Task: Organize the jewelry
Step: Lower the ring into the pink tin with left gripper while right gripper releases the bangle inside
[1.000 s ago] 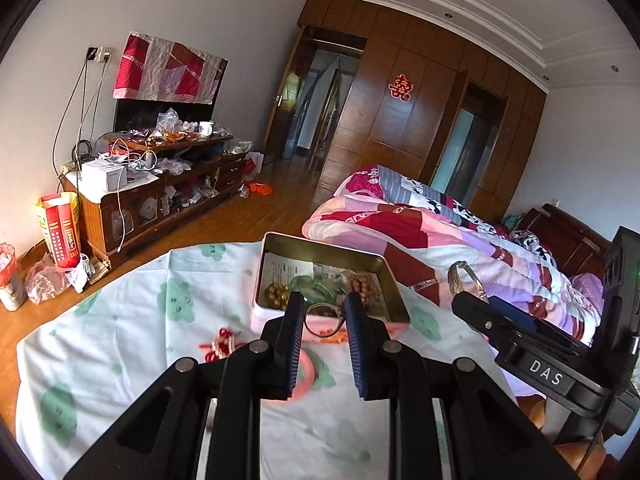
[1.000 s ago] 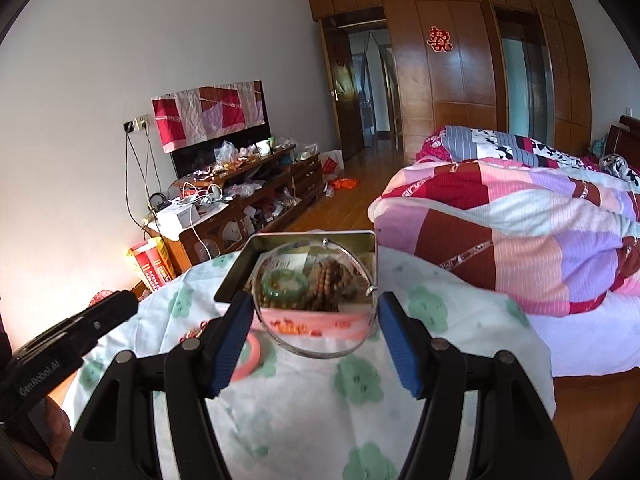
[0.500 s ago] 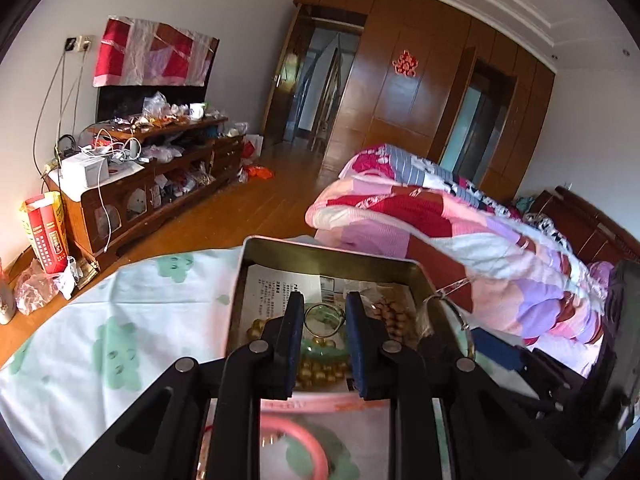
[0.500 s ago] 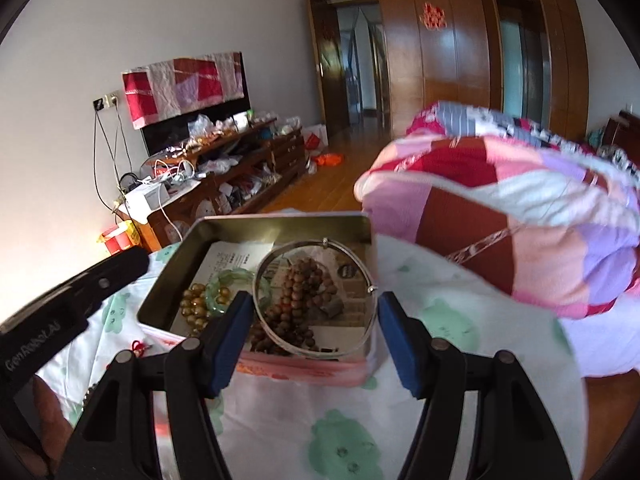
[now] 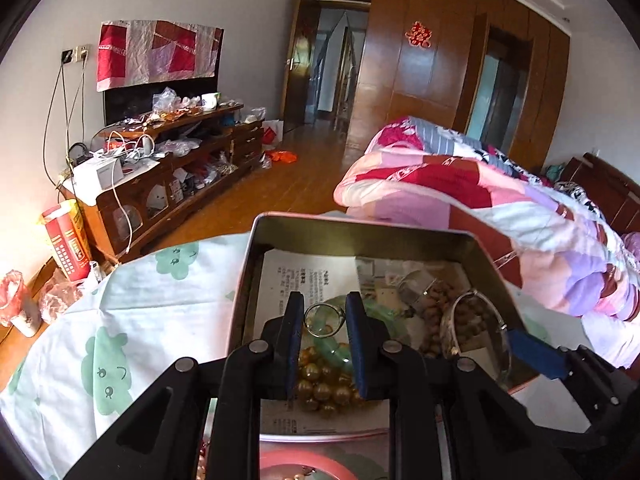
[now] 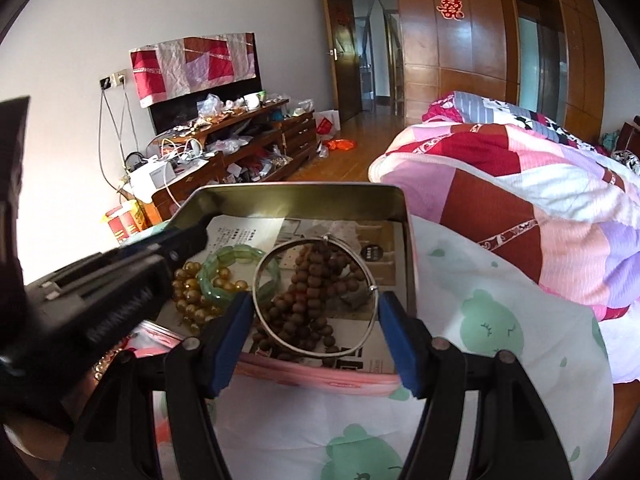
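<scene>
Over the open tin box on the patterned cloth, the left gripper pinches a small ring between its pads, while the right gripper clamps a silver bangle across its width. Below them lie gold beads, a green bracelet and brown beads; the bangle possibly hangs just clear of them.

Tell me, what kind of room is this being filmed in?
Most likely a lived-in bedroom at home: a bed under a patchwork quilt, a wall of wooden wardrobes, and a cluttered TV cabinet beside the wall.
</scene>
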Demonstrator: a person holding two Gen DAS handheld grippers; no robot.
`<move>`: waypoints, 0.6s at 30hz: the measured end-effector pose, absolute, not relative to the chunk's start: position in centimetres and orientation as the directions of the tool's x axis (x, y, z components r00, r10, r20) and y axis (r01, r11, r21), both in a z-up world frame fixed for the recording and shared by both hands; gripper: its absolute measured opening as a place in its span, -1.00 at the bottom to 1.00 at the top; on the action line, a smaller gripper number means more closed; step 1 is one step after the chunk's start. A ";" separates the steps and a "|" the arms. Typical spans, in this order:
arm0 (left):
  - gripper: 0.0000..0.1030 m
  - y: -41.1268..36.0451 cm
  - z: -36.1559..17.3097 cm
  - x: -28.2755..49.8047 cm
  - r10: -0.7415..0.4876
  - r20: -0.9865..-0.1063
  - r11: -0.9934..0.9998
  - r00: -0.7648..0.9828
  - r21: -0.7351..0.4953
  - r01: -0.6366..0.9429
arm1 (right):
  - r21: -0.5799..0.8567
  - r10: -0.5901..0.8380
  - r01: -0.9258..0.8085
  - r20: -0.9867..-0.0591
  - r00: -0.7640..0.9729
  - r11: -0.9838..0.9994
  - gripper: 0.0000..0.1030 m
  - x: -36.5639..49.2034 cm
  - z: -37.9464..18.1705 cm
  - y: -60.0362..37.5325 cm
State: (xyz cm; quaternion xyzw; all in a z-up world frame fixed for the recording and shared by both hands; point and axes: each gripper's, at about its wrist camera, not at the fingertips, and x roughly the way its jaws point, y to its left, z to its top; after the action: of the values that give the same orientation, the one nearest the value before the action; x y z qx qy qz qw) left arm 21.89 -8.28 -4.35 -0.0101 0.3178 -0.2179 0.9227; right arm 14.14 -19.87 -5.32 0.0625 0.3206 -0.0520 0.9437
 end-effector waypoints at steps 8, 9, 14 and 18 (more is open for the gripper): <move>0.44 -7.8 -4.2 22.4 -0.468 -0.591 0.882 0.657 -0.270 0.386 | 0.114 -0.030 0.120 -0.591 0.806 0.986 0.53 13.9 -5.1 -20.1; 0.48 -7.9 -3.9 22.2 -0.461 -0.586 0.886 0.666 -0.257 0.387 | 0.104 -0.049 0.132 -0.576 0.816 0.986 0.62 13.6 -4.9 -20.0; 0.52 -8.0 -2.8 21.8 -0.404 -0.570 0.912 0.715 -0.190 0.363 | 0.075 -0.092 0.152 -0.515 0.852 0.986 0.62 12.7 -4.1 -19.8; 0.52 -8.0 -2.6 21.1 -0.294 -0.586 0.948 0.755 -0.076 0.310 | 0.043 -0.155 0.202 -0.493 0.856 0.978 0.63 12.2 -3.9 -20.0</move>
State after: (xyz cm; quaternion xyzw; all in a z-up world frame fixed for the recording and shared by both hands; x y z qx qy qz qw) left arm 21.08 -8.05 -2.62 0.0128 0.3108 -0.1613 0.9366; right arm 12.23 -20.03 -3.87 0.0468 0.2517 -0.0927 0.9622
